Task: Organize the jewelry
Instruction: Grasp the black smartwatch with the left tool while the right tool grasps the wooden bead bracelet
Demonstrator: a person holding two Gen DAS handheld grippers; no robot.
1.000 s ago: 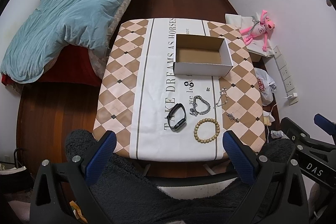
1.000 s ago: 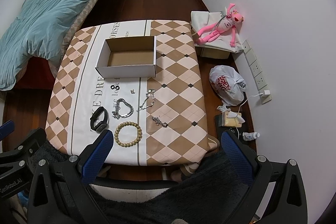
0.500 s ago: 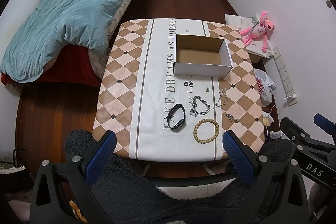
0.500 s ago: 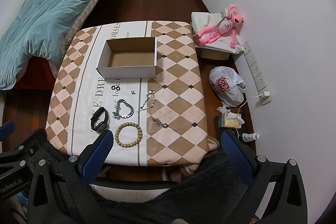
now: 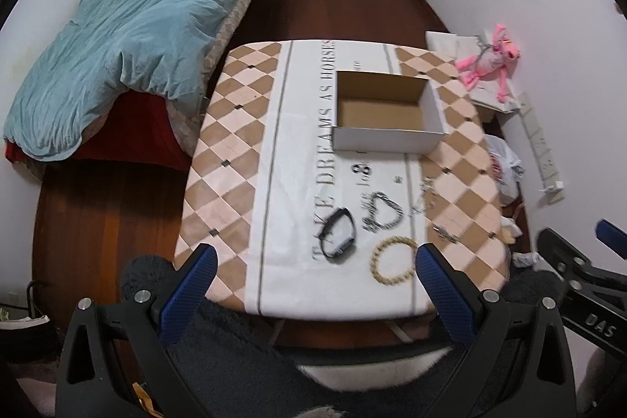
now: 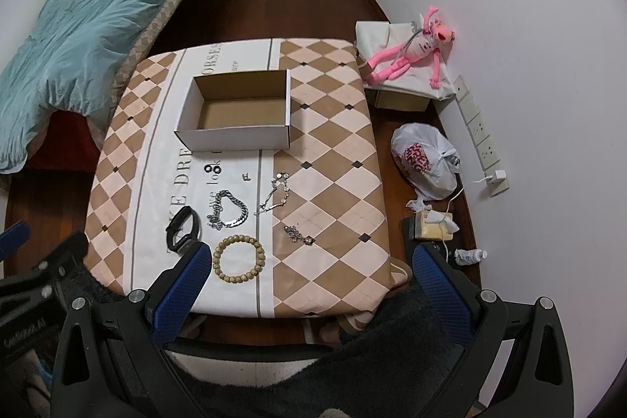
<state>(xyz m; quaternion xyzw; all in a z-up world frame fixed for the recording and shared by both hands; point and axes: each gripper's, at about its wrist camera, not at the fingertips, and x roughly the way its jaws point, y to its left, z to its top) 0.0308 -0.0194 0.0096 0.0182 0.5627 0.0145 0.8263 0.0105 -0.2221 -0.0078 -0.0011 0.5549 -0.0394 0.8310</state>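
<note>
1. The left gripper (image 5: 313, 277) hangs above the near edge of the worktop (image 6: 337, 159); its blue fingers (image 5: 188, 292) stand wide apart and hold nothing.
2. The right gripper (image 6: 309, 273) is beside it, its fingers (image 6: 443, 292) also wide apart and empty. Its body carries the letters "DAS" in the left view.
3. Nearest on the worktop lies the beaded bracelet (image 6: 240, 260), flat, as a round loop.
4. Just left of it is the black band (image 6: 183, 228), its long axis running away from the camera.
5. Behind lie the silver chain (image 6: 229, 209) and a thinner chain (image 6: 274, 192), the latter stretched diagonally.
6. The cloth reads "TAKE DREAMS AS HORSES".
7. Farthest is the open cardboard box (image 6: 239, 112), empty, its long side across the worktop.
</note>
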